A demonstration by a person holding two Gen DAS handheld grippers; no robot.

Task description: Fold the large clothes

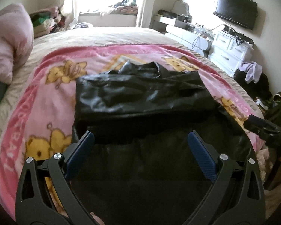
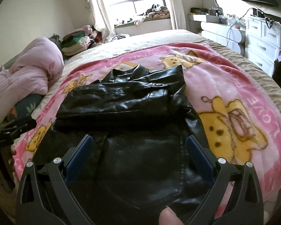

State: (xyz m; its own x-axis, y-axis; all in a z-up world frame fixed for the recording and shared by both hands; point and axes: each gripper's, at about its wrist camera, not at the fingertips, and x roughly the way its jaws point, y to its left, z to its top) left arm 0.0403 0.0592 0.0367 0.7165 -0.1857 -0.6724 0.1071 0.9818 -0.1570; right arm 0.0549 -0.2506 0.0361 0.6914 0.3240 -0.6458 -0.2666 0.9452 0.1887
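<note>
L gripper (image 1: 140, 138) wide apart | R gripper (image 2: 139, 142) same | jacket (image 2: 121, 101) part-folded on blanket (image 2: 234, 93)

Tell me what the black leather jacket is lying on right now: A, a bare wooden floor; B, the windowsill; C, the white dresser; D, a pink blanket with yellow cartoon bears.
D: the black leather jacket lies partly folded on the pink blanket with yellow bears spread over the bed, with the open left gripper and open right gripper held above its near end.
</note>
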